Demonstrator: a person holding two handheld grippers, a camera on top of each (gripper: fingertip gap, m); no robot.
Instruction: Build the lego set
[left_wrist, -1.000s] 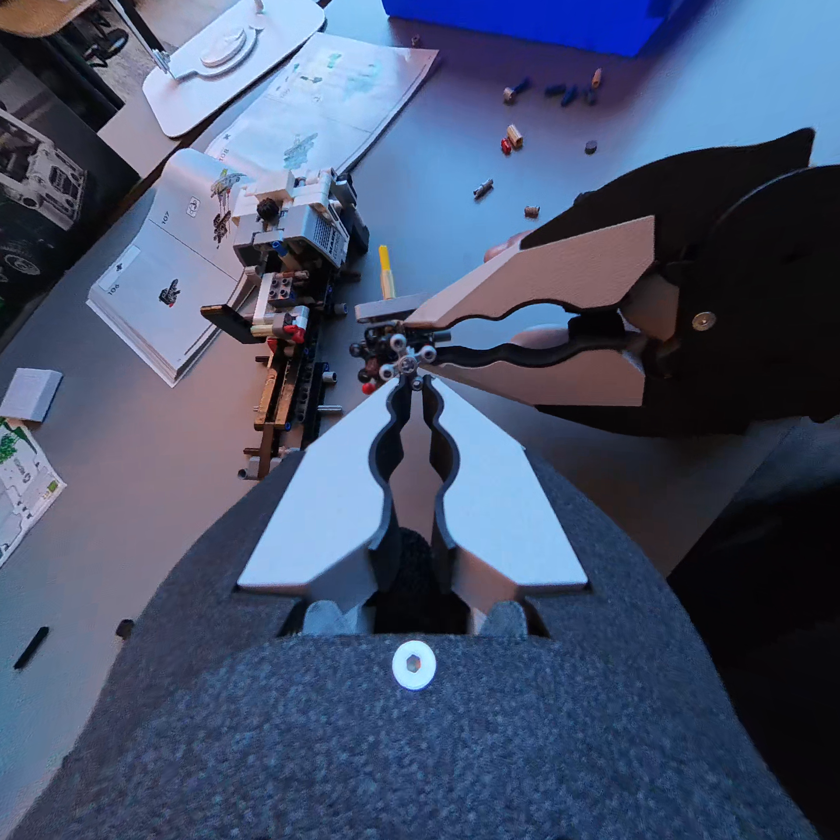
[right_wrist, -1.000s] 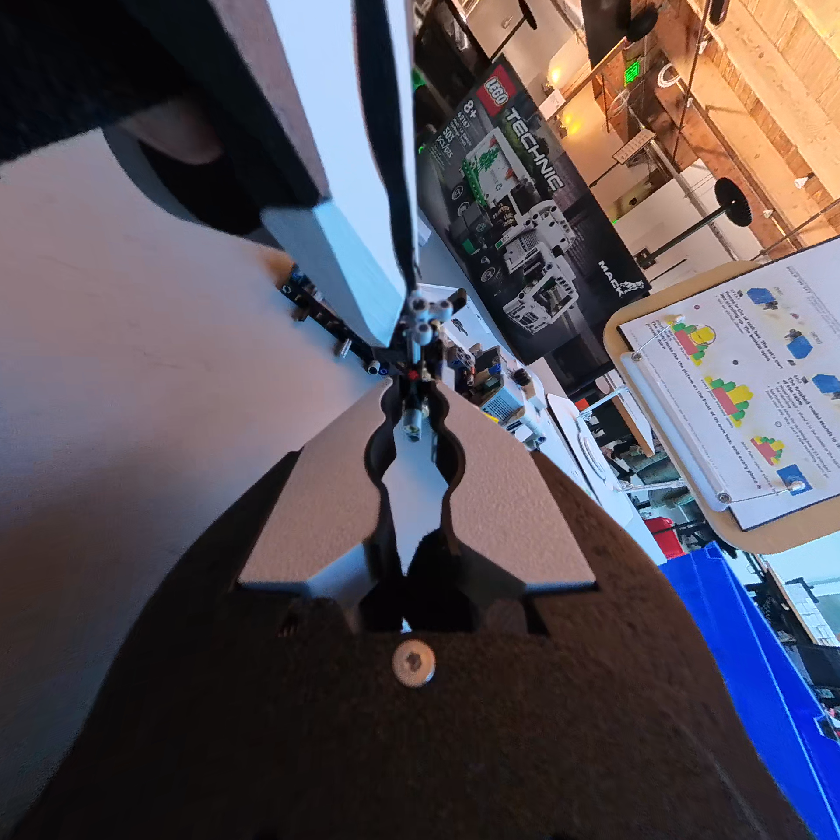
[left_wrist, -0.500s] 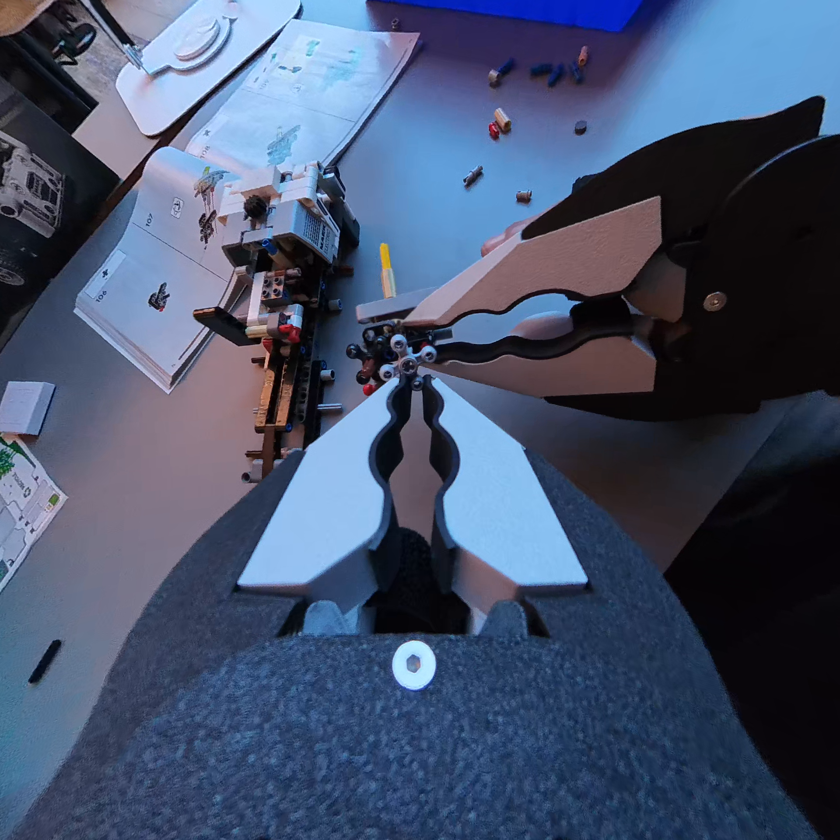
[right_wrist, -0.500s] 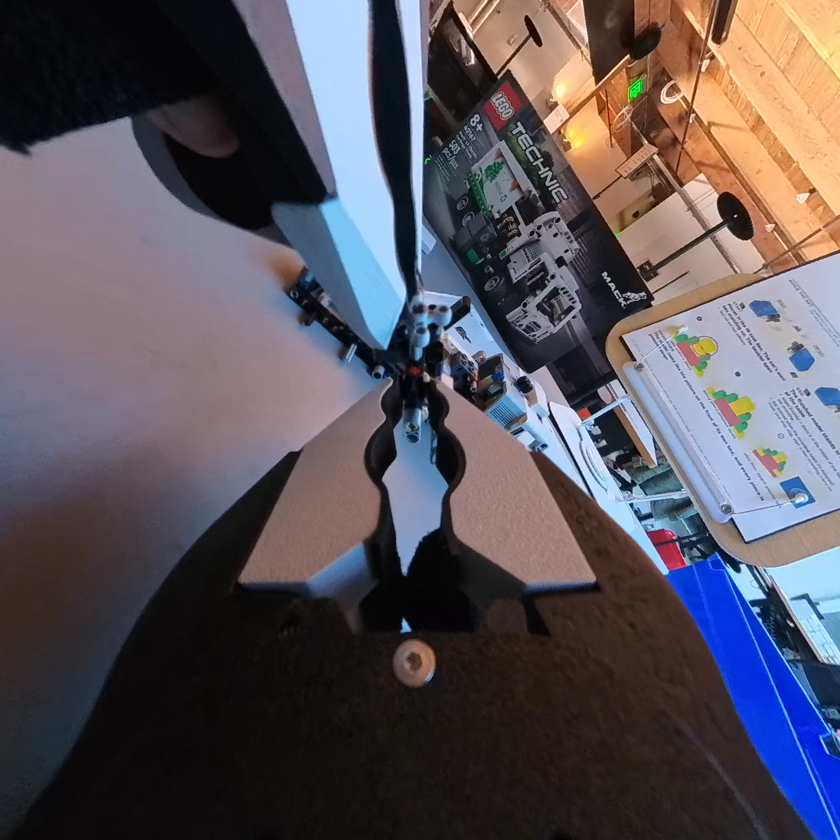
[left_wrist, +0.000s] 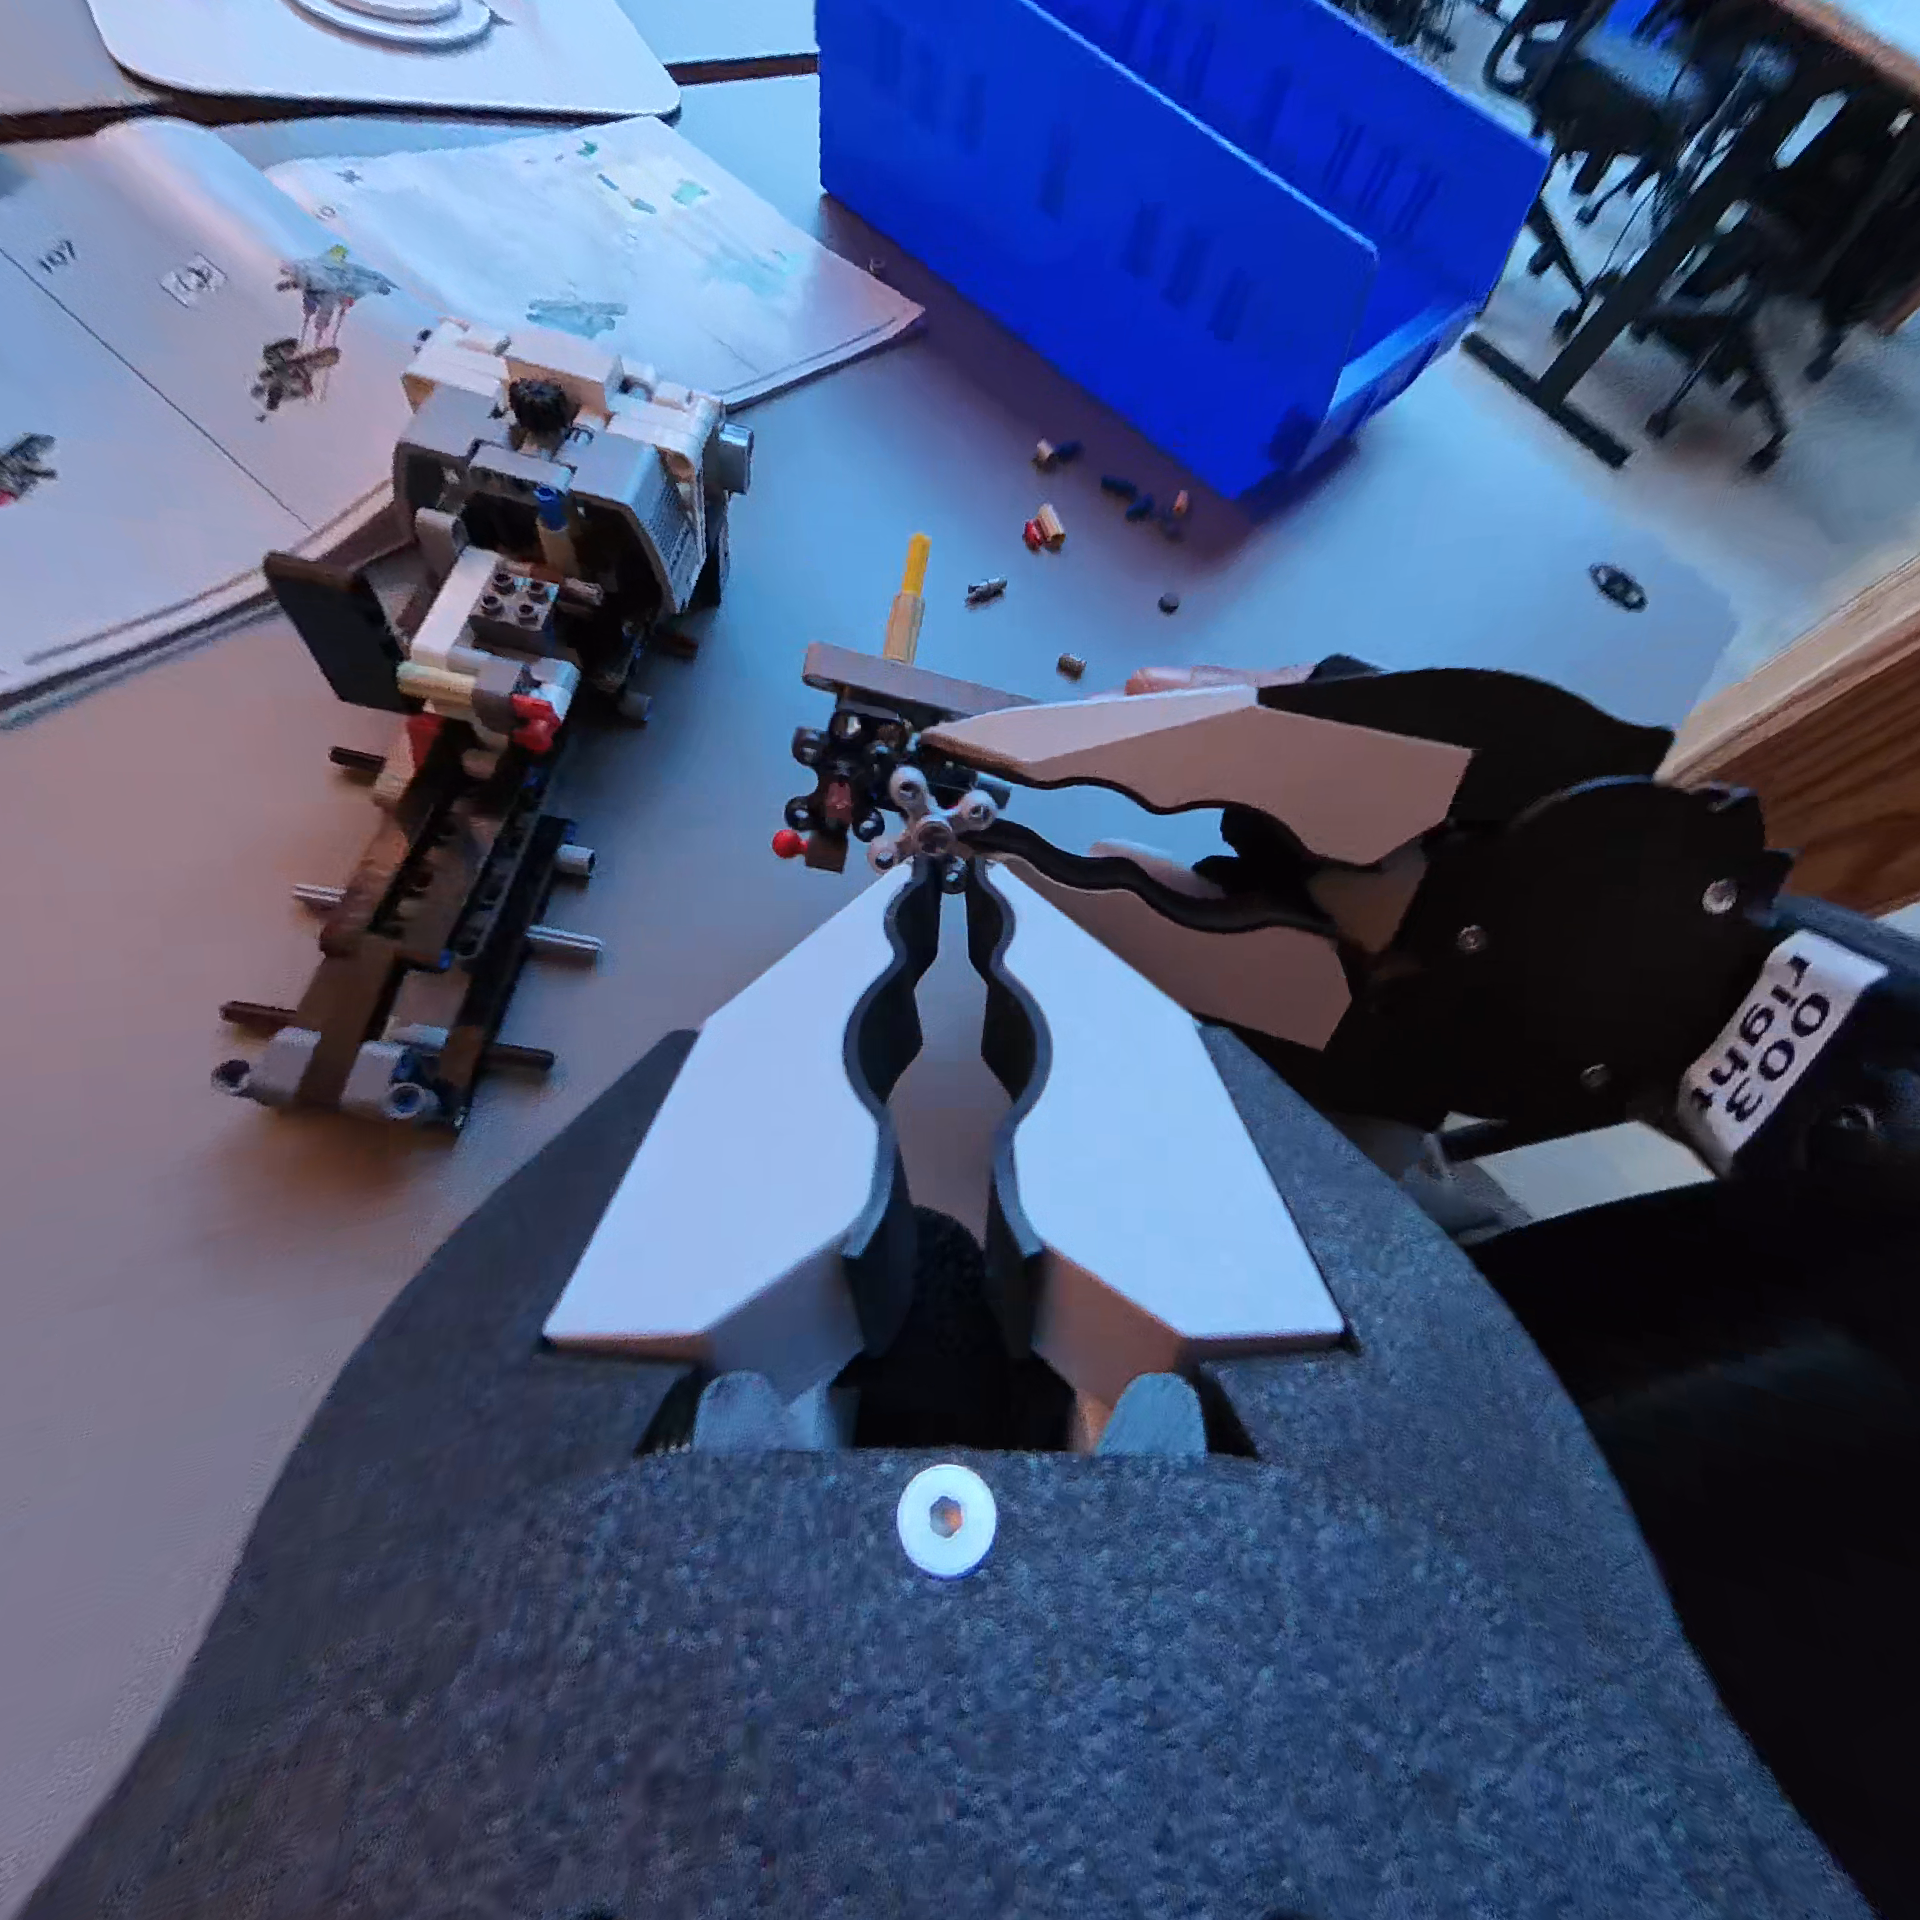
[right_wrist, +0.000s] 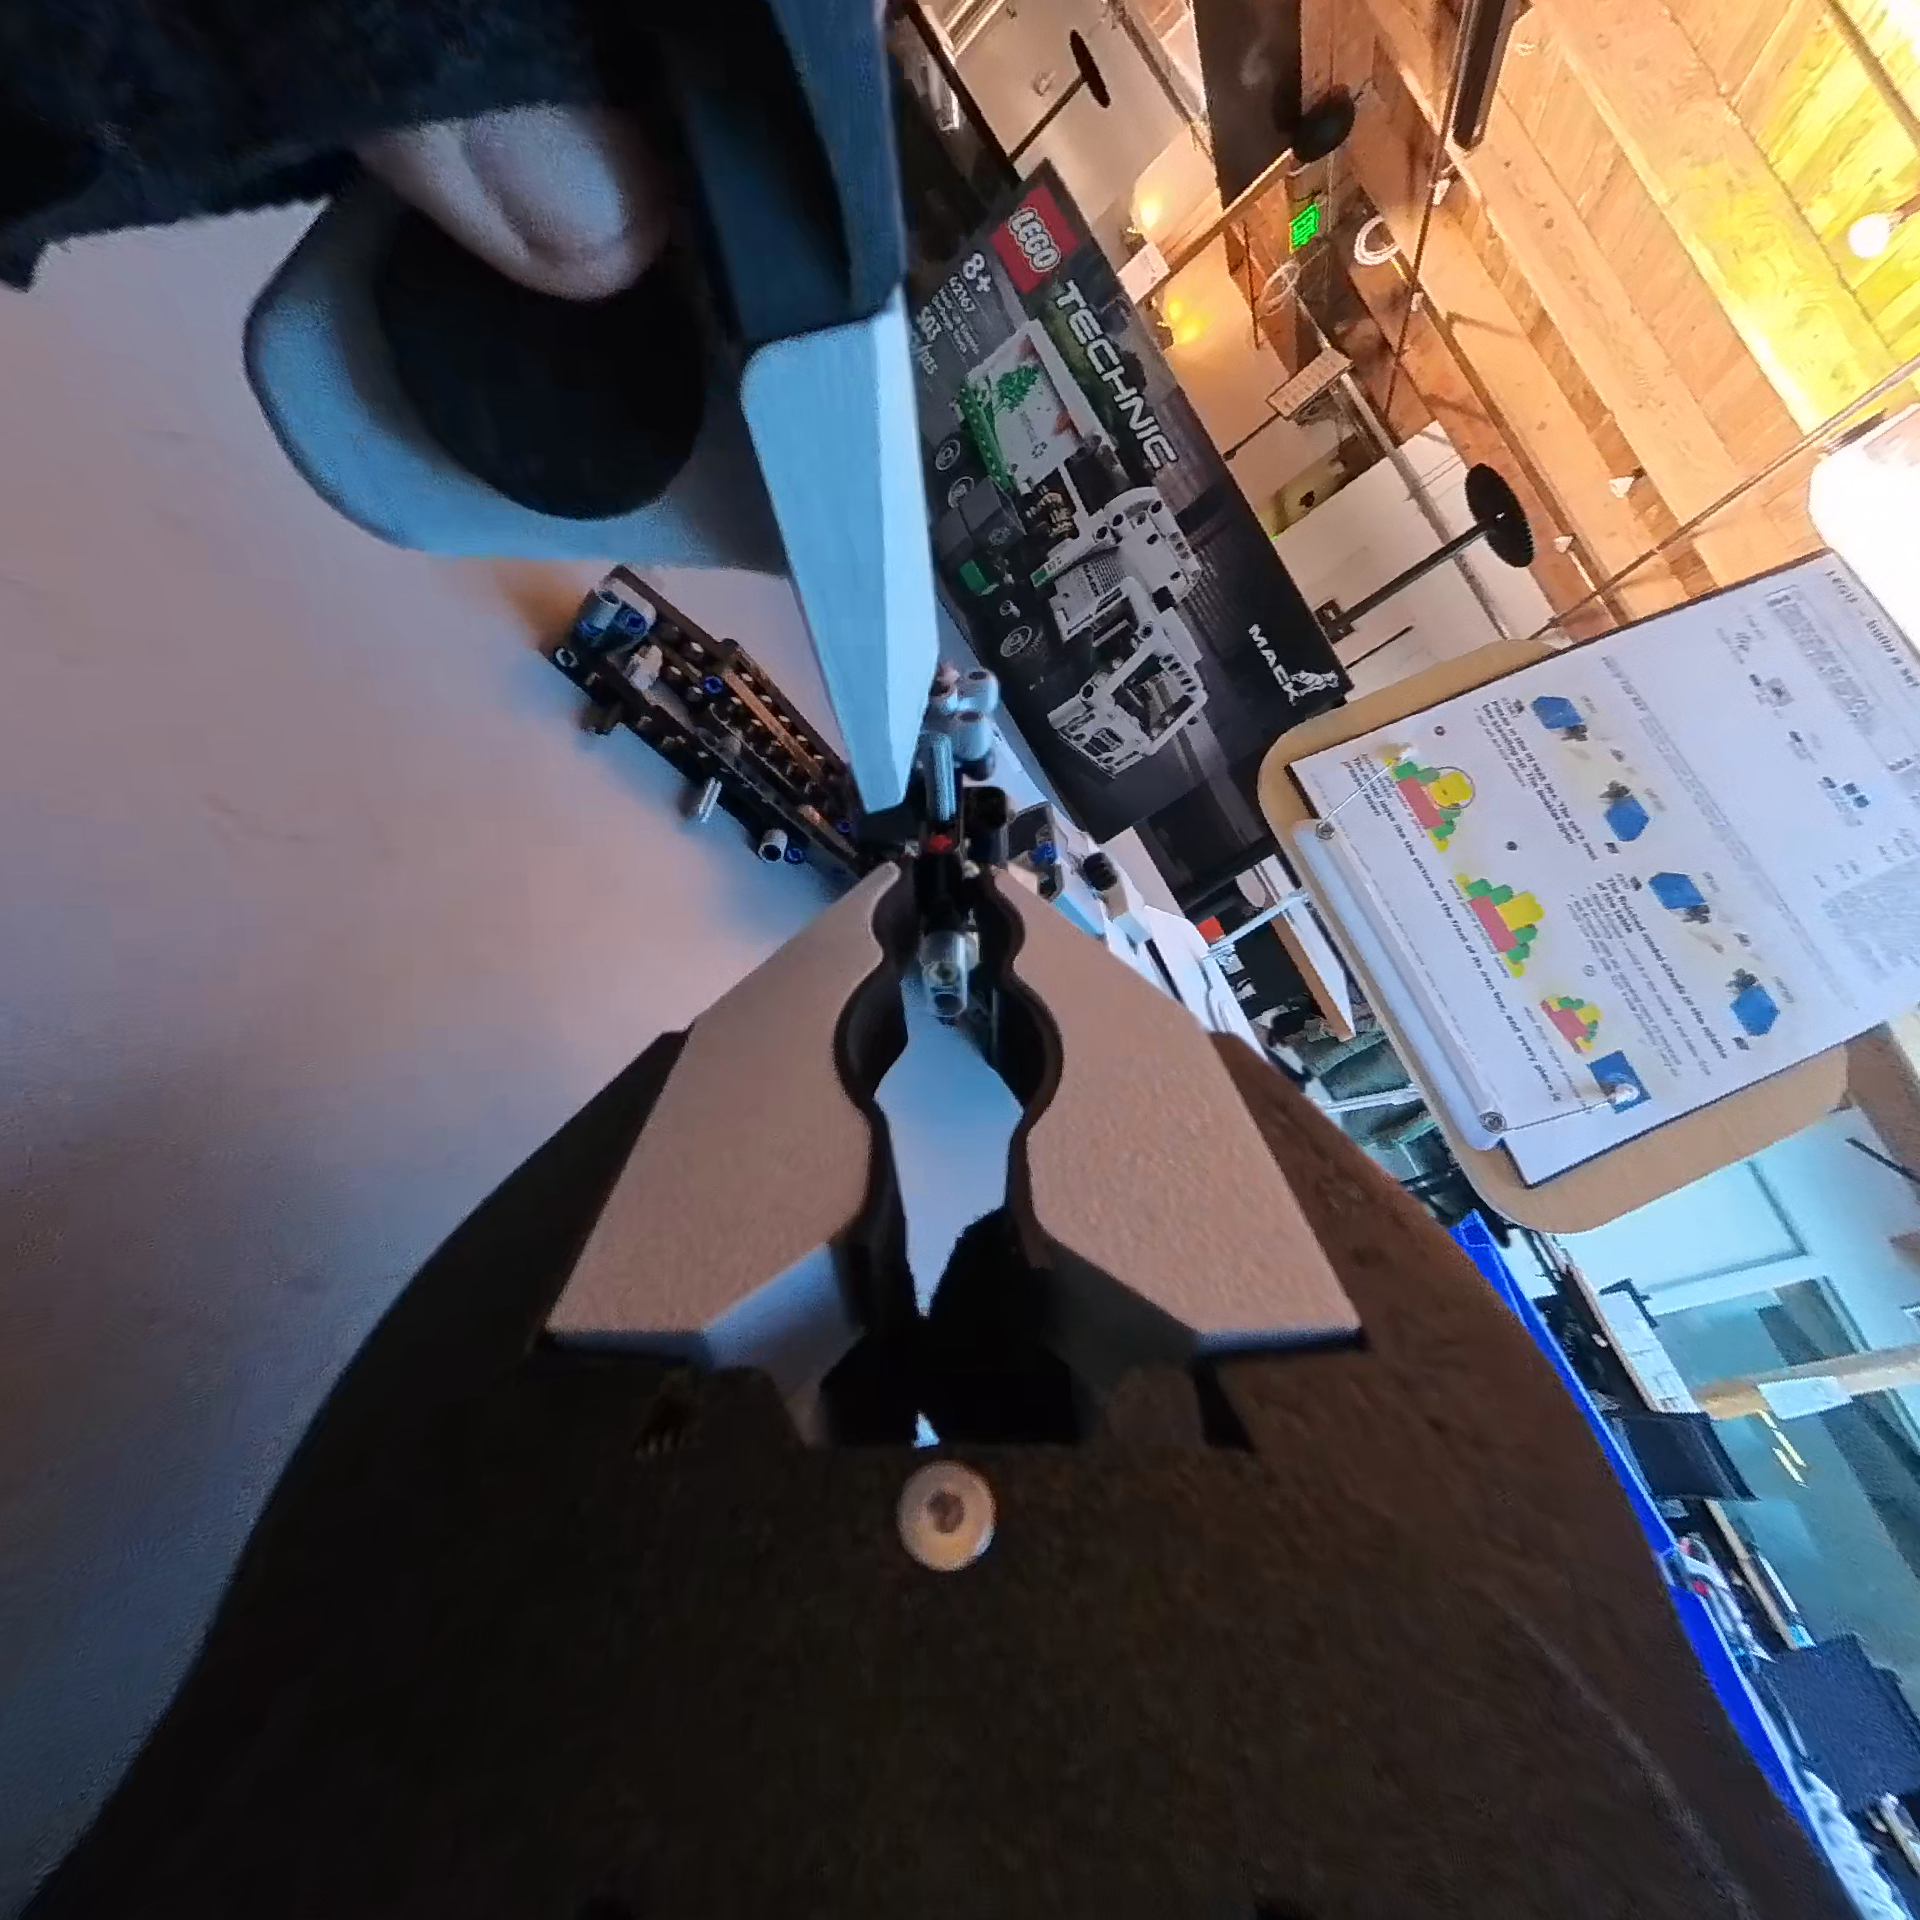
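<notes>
My left gripper (left_wrist: 940, 871) is shut on a small light grey cross piece (left_wrist: 932, 828), held just above the table. My right gripper (left_wrist: 951, 771) comes in from the right and is shut on a small black sub-assembly (left_wrist: 847, 774) with a grey plate on top and red pins. The cross piece touches that sub-assembly. In the right wrist view my right gripper (right_wrist: 940, 883) grips the black sub-assembly (right_wrist: 948, 902), and the left gripper's finger (right_wrist: 847, 582) reaches down from above to the grey piece (right_wrist: 961, 707). The half-built truck chassis (left_wrist: 468, 675) lies on the table to the left.
An open instruction booklet (left_wrist: 156, 416) lies behind the chassis. A blue bin (left_wrist: 1143, 260) stands at the back right, with loose small parts (left_wrist: 1101, 509) and a yellow axle (left_wrist: 912, 582) before it. The set's box (right_wrist: 1122, 499) and a board with sheets (right_wrist: 1610, 883) stand beyond. My left and right fingertips are right by each other.
Both grippers stay shut on their pieces and held together. They have swung right and tilted, so the blue bin and the chairs behind it now show in the left wrist view.
</notes>
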